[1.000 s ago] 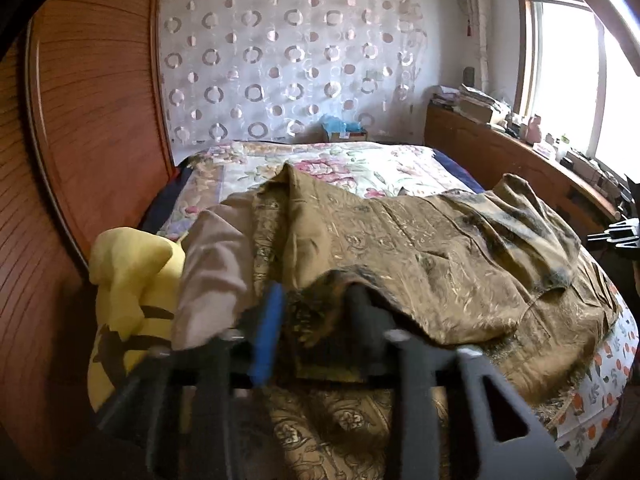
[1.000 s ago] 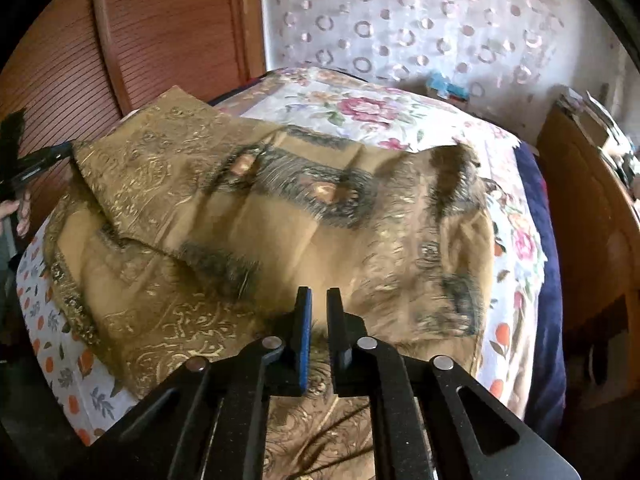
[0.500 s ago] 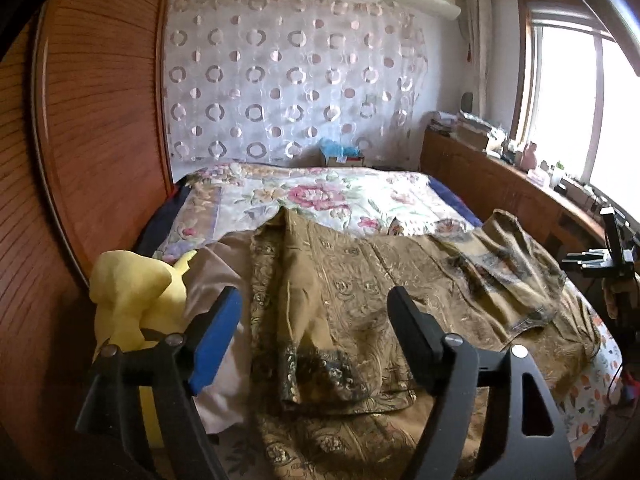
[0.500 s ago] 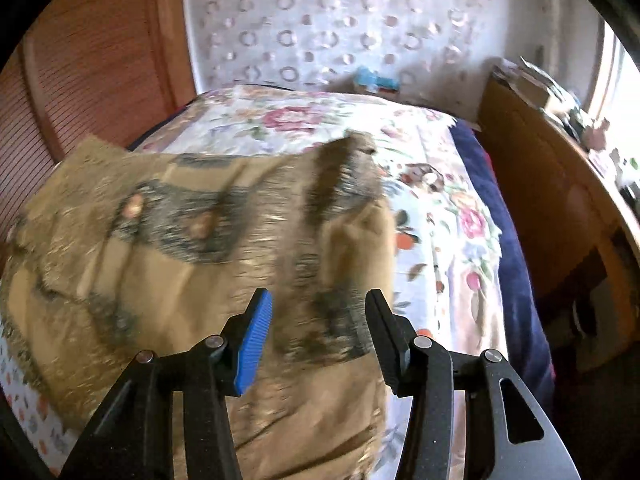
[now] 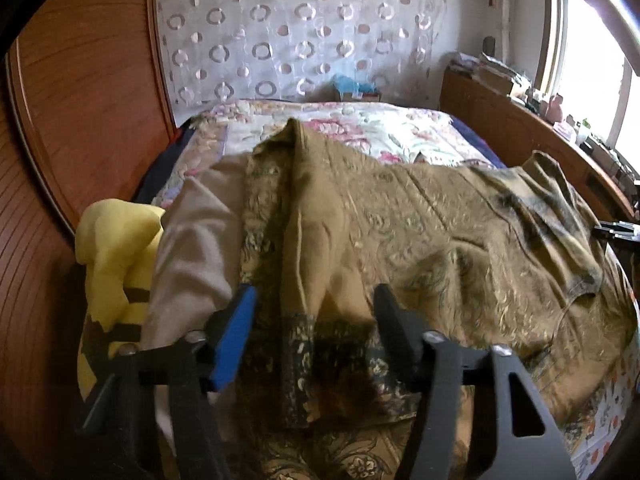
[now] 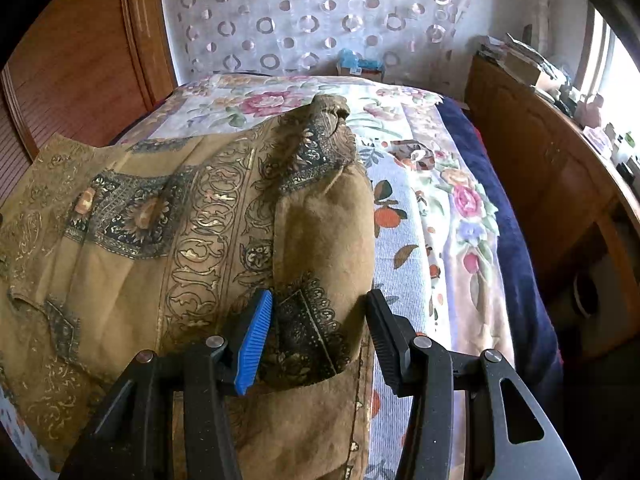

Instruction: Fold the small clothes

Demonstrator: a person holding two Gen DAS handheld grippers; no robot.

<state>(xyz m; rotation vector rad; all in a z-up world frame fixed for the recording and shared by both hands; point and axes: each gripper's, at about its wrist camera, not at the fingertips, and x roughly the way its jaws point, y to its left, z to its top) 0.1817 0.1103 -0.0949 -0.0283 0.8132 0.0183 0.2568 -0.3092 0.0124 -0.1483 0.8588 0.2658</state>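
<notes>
Left gripper (image 5: 314, 320): jaws spread wide, holding nothing. Blue pad and black pad straddle the dark-bordered hem corner of the olive-gold brocade garment with metallic scroll print (image 5: 420, 232), which lies directly ahead of and below the fingers.

Right gripper (image 6: 320, 328): also wide open, empty. Its pads bracket a dark lace-patterned corner of the same garment (image 6: 200, 220), at the fabric's right-hand edge.

Key geometry: garment lies spread across the floral quilted bedspread (image 6: 440, 208), long axis running side to side between the two grippers. Each gripper sits at its own end, so neither is clearly nearer; left owns the end by the beige cloth (image 5: 196, 248), right owns the end by the bare quilt. Folded top layer already rests on the lower layer, with a ridge running away from the left fingers.

Outward: yellow plush toy with dark stripes (image 5: 116, 256) just beside the beige cloth, wooden headboard panel (image 5: 80, 100) beyond.

Judgement: next pinch is straight ahead and down for both.
</notes>
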